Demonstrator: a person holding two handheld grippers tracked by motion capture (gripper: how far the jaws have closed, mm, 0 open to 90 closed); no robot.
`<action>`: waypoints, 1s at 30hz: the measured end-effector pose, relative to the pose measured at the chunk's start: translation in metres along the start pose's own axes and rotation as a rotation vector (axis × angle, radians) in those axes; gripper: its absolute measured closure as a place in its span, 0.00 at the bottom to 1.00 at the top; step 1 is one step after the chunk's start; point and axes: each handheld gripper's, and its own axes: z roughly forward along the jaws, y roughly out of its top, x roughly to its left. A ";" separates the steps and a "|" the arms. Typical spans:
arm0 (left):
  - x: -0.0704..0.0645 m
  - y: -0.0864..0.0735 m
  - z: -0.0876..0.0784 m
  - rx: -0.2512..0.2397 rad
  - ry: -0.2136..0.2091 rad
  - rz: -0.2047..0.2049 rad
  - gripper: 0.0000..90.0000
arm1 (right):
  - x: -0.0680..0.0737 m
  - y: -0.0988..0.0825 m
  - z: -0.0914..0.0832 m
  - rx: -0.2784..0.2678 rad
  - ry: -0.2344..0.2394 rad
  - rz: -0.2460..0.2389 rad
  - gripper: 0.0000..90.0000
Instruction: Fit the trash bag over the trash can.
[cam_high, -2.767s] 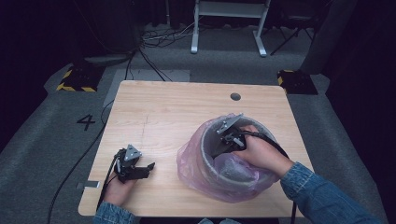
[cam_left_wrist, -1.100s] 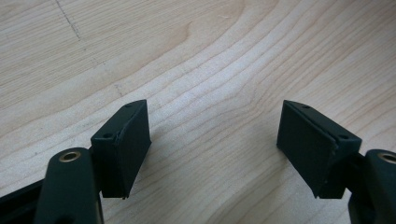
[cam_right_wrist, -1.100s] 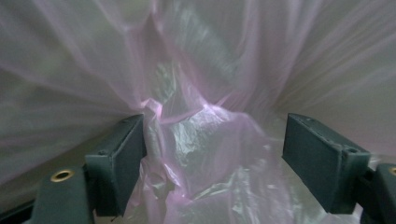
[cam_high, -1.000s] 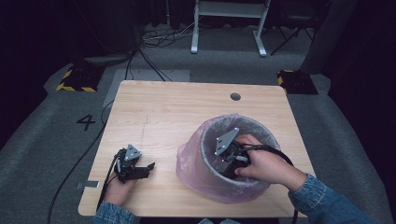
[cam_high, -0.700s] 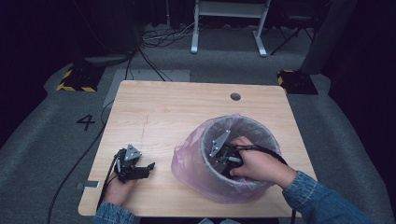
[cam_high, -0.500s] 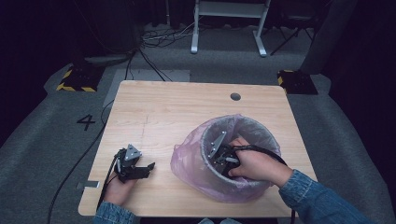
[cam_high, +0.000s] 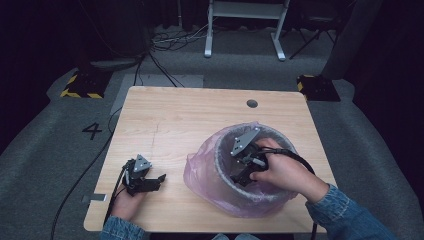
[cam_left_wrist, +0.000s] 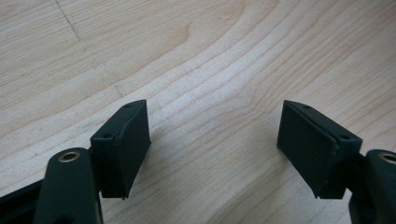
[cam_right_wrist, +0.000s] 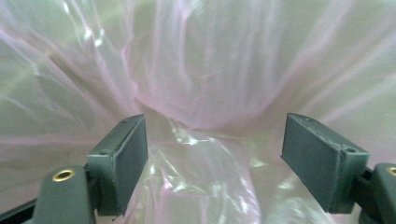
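Right gripper view: right tongs (cam_right_wrist: 215, 154) agape over pink bag (cam_right_wrist: 205, 70).

A translucent pink plastic bag (cam_high: 200, 172) lines a round grey bin (cam_high: 280, 137) standing upright on the tabletop's near right, its crumpled edges draped outside.

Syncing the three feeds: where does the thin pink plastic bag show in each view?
High view: the thin pink plastic bag lines the grey round bin, lower right on the wooden table.
Left gripper view: bare table between open jaws, bag absent.
Right gripper view: bag film beyond the open jaws.
Shared landmark: the right gripper inside the bin.
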 end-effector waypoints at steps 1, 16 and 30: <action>0.000 0.000 0.000 0.001 0.001 0.001 0.28 | -0.001 0.000 -0.004 -0.016 -0.004 -0.001 0.26; 0.000 0.000 0.000 0.000 0.001 0.000 0.28 | -0.018 -0.004 -0.075 -0.322 -0.163 0.145 0.29; 0.000 0.000 0.000 0.001 0.000 0.000 0.28 | -0.035 -0.045 -0.123 -0.396 -0.284 0.252 0.29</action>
